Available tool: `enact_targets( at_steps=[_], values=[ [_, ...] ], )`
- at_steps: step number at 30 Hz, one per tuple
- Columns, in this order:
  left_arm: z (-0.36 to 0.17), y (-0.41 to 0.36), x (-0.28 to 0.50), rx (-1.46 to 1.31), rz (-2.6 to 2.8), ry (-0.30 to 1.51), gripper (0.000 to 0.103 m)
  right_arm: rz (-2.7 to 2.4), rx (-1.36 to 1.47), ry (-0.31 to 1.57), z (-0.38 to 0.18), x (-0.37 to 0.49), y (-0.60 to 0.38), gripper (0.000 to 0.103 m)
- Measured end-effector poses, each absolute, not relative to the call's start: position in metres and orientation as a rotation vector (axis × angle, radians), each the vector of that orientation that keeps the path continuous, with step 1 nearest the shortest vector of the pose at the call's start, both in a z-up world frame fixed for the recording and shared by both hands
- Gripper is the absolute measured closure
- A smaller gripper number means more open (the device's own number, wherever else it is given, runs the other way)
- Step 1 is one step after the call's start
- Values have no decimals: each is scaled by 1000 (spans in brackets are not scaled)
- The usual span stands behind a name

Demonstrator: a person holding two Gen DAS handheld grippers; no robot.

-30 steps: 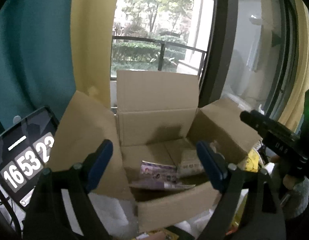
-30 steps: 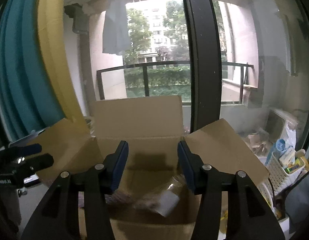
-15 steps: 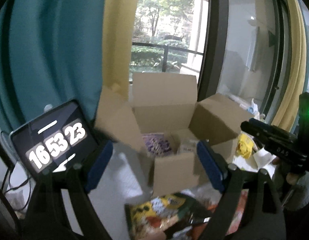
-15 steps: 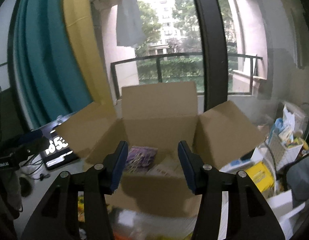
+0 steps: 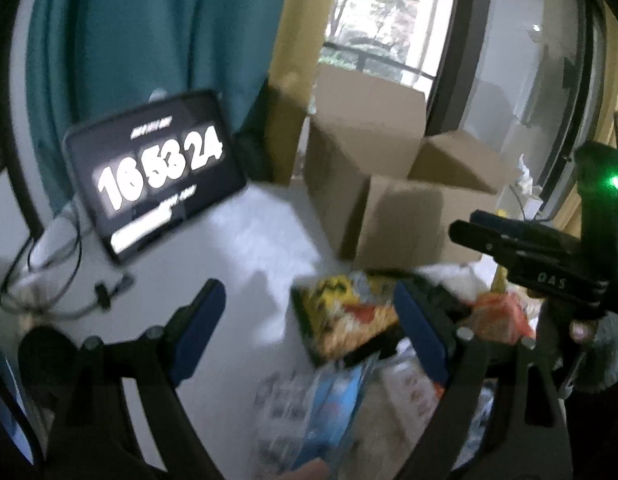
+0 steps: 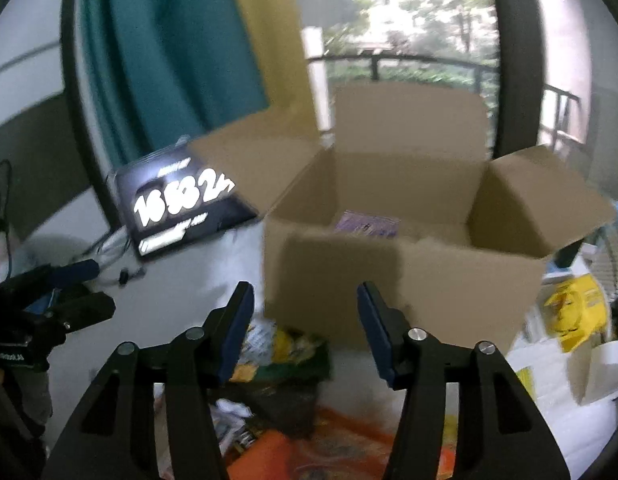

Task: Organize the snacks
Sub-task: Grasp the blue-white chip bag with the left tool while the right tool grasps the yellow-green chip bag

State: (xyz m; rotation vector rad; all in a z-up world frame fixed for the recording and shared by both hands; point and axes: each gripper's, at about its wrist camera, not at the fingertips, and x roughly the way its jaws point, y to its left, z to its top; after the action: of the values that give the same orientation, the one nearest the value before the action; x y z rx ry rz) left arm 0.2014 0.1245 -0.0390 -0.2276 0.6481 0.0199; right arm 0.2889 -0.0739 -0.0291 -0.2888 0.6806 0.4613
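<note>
An open cardboard box stands on the white table with a purple snack packet inside. The same cardboard box shows at centre right in the left wrist view. Loose snack bags lie in front of it: a yellow and green bag, a blue packet, an orange bag. My left gripper hovers open over the table and the yellow bag's left edge, nothing between its fingers. My right gripper hangs above the snack pile before the box, its jaws opening and empty.
A tablet showing a clock leans at the left with cables beside it. Teal and yellow curtains hang behind. A yellow packet and white clutter sit right of the box. The other gripper shows at the right edge.
Both grippers have pulled back and down from over the box, which now sits farther off, with the snack pile below them. The right jaws have widened. The clock ticked to 24.
</note>
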Motion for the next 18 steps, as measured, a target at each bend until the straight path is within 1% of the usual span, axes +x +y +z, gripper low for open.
enact_targets(
  at_steps=[2,4,5,7,13,18],
  values=[
    [-50,130,194,-252,22,668,16,481,-298,719,-41,287,-65,33],
    [-60,134,185,-285,18,691,14,481,-302,755,-52,288,-60,28],
    [-63,135,182,-292,13,696,13,472,-305,776,-58,290,-57,27],
    [-71,133,174,-297,-4,711,7,453,-306,815,-68,295,-55,26],
    [-95,128,164,-316,-57,763,5,479,-306,898,-91,303,-33,22],
    [-120,119,174,-256,-32,855,5,498,-301,965,-108,311,-14,20]
  ],
)
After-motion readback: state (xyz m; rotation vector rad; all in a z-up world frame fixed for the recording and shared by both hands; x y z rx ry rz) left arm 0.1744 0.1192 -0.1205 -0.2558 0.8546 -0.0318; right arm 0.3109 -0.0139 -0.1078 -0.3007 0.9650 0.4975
